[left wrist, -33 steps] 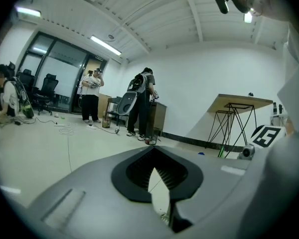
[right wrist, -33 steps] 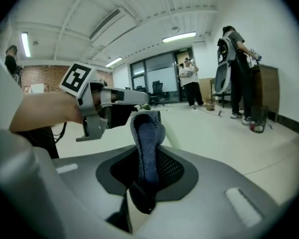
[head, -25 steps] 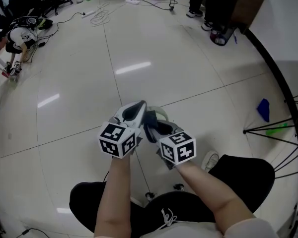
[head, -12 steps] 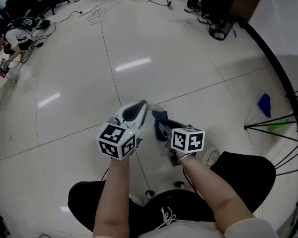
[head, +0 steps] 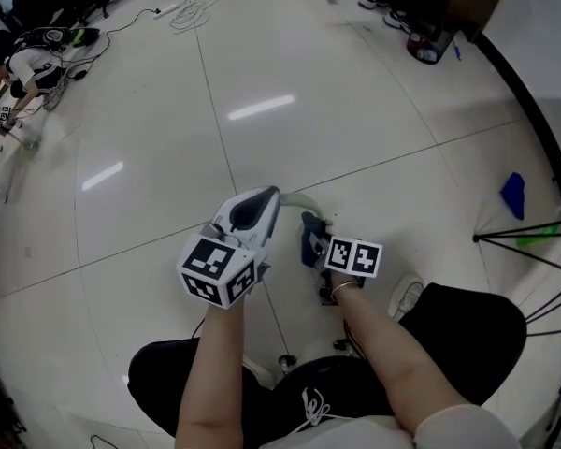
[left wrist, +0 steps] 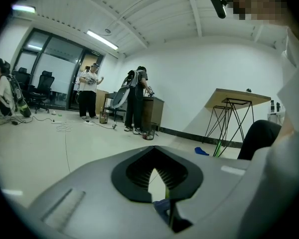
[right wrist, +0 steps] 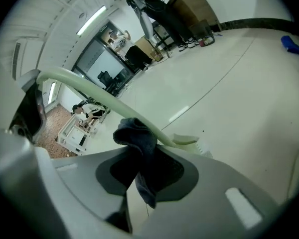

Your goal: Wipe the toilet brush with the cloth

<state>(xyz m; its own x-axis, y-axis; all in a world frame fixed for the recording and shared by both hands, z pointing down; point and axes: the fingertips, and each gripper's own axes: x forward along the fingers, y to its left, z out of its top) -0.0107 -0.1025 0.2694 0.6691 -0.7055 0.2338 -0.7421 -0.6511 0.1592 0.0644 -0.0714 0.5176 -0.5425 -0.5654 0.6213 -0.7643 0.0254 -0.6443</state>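
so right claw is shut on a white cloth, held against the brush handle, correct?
Not white: the cloth is dark blue, as the right gripper view shows. The rest holds: the right claw is shut on it, against the pale green brush handle.

dark blue cloth, pale green brush, white floor
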